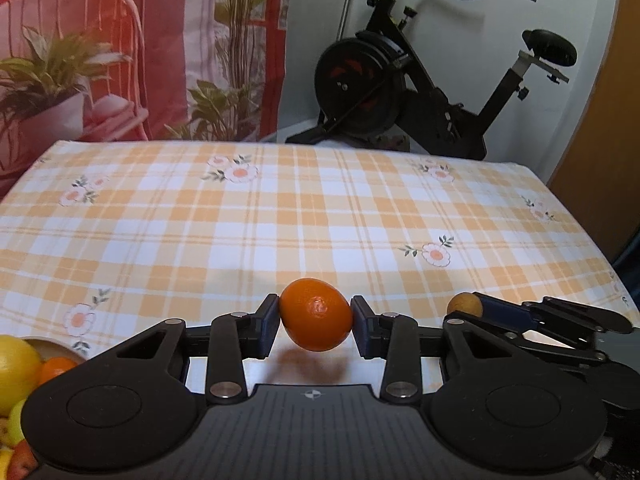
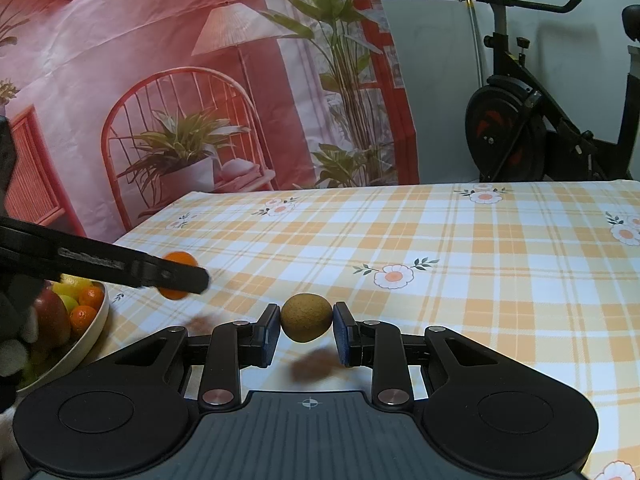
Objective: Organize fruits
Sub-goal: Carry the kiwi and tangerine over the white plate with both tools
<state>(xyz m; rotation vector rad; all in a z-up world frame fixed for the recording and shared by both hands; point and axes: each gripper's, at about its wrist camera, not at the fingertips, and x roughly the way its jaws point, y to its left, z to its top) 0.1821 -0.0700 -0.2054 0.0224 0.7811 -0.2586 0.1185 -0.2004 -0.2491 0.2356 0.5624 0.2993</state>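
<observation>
Each handheld gripper is built of matte black plastic: a ribbed grey-black base plate printed with a small white crosshair mark, flanked by two rounded housings with recessed discs. Black linkage bars are pinned by round silver rivets. They end in the left gripper and the right gripper as blocky fingers faced with dark blue pads.
</observation>
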